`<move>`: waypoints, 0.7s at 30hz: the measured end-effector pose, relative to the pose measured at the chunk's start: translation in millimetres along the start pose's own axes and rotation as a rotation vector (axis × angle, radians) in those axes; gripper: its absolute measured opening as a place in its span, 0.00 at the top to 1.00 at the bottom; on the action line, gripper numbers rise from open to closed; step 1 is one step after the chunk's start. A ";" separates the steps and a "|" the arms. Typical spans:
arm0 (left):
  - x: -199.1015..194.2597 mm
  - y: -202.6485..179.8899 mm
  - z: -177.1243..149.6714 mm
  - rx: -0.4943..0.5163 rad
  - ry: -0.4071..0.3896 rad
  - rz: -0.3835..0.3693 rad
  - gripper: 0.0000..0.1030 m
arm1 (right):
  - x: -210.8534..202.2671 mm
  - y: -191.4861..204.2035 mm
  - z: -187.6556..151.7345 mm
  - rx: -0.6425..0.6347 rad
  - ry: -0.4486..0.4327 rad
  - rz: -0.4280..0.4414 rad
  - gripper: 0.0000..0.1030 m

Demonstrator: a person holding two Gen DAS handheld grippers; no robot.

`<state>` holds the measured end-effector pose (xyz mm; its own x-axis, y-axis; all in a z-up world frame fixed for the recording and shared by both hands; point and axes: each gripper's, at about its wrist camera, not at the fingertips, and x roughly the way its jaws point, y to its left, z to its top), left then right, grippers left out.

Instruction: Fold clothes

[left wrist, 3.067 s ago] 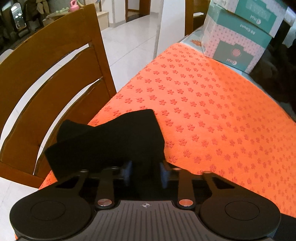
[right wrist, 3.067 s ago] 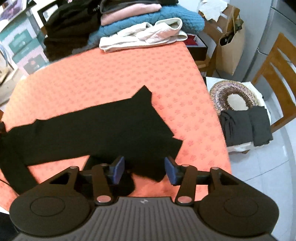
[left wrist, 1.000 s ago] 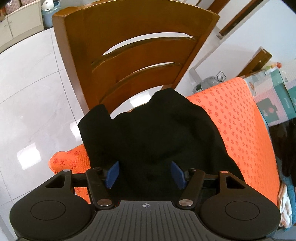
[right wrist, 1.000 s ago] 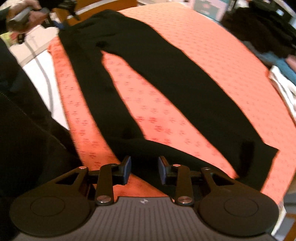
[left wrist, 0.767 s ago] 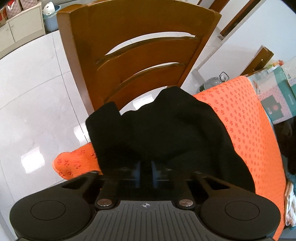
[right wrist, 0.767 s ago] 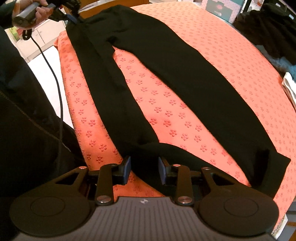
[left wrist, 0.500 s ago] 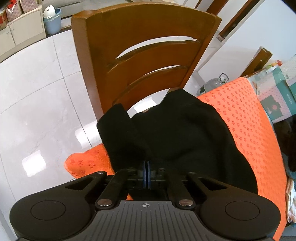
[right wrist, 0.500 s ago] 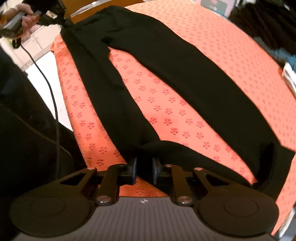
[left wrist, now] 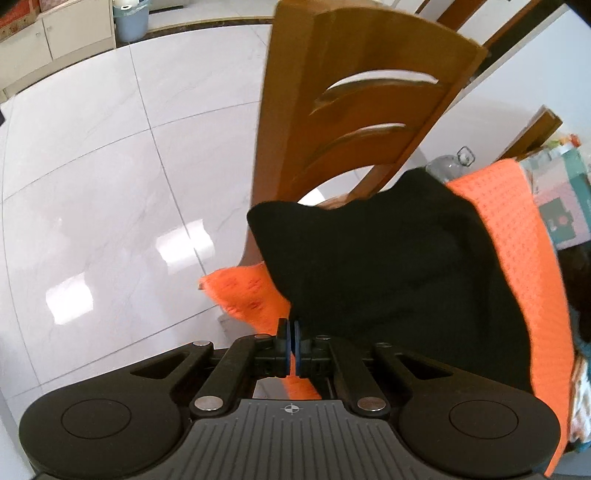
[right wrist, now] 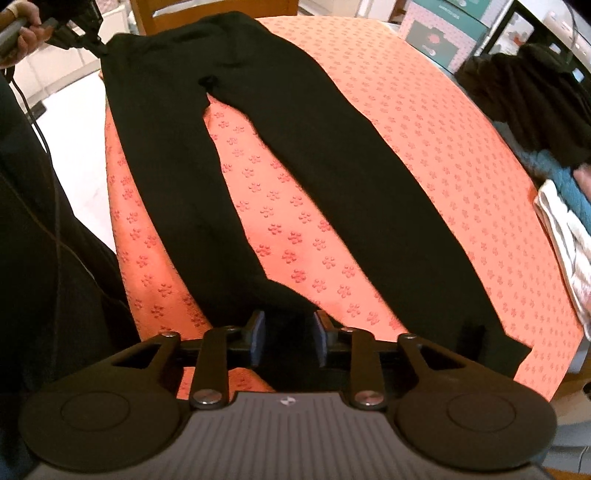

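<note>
Black knit leggings (right wrist: 280, 155) lay flat on the orange flower-embossed cloth (right wrist: 424, 147) covering the worktop, waistband at the far-left corner by the brown wooden chair (left wrist: 354, 110), the two legs splayed apart and running toward the near edge. The fabric looked soft, light and limp, likely to sag and crease wherever it was unsupported, so it probably wanted holding at a hem or waistband corner, through both layers.

The left tongs (left wrist: 291, 345) were pressed together at the waistband's corner; from the wrist view only a sliver of orange cloth showed between the pads, so whether they pinched the leggings I could not tell. The right tongs (right wrist: 288, 338) stood partly spread astride the cuff of the nearer leg, having just been opening, with the fabric between the pads but not squeezed.

Along the far and right edges sat a pile of dark and teal clothes (right wrist: 535, 110) and teal-and-pink cartons (right wrist: 439, 33).
</note>
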<state>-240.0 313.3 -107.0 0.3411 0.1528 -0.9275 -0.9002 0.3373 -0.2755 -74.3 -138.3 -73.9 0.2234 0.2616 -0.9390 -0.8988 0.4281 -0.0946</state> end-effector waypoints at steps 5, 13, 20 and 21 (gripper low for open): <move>-2.2 11.1 -7.0 0.026 -0.034 0.034 0.93 | 1.6 -5.1 7.0 -0.042 0.008 -0.002 0.59; -29.8 -4.8 -6.0 0.130 -0.096 -0.017 0.80 | 13.8 -16.4 11.1 -0.135 0.056 0.023 0.50; -31.7 -39.7 -11.9 0.226 -0.050 -0.082 0.69 | 32.8 -36.6 2.5 -0.157 0.150 0.120 0.50; -29.0 -45.1 -14.2 0.241 -0.035 -0.086 0.68 | 35.0 -41.0 0.5 -0.145 0.163 0.130 0.50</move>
<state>-213.2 280.5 -71.3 0.4269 0.1445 -0.8927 -0.7781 0.5617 -0.2811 -29.5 -146.2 -102.7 0.0489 0.1585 -0.9861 -0.9634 0.2681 -0.0047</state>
